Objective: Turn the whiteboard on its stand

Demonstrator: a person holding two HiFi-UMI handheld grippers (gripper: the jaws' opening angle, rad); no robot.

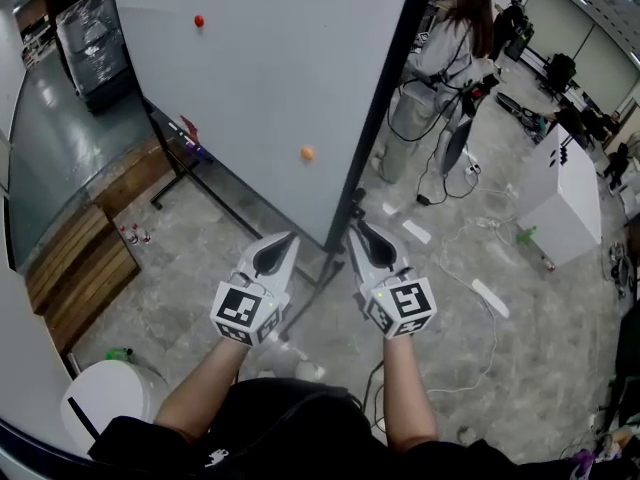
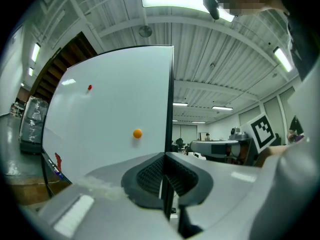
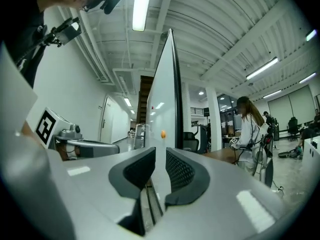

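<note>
The whiteboard [image 1: 270, 58] stands upright on its black stand [image 1: 190, 183], carrying a red magnet [image 1: 198, 20] and an orange magnet [image 1: 307, 153]. Its black-framed near edge [image 1: 372, 128] runs down toward my grippers. My right gripper [image 1: 358, 230] is at that edge. In the right gripper view the whiteboard [image 3: 167, 94] is edge-on, and the right gripper [image 3: 160, 151] stands slightly open with the edge in the narrow gap. My left gripper [image 1: 285, 238] is shut and empty, just in front of the board's face. In its own view the left gripper [image 2: 164, 156] points at the whiteboard [image 2: 115, 114].
A person in white [image 1: 440, 58] stands behind the board among cables [image 1: 470, 298]. A white cabinet [image 1: 560, 198] is at the right. Wooden pallets [image 1: 80, 268] and a white bin [image 1: 105, 398] are at the left. A marker tray [image 1: 190, 133] runs along the board's bottom.
</note>
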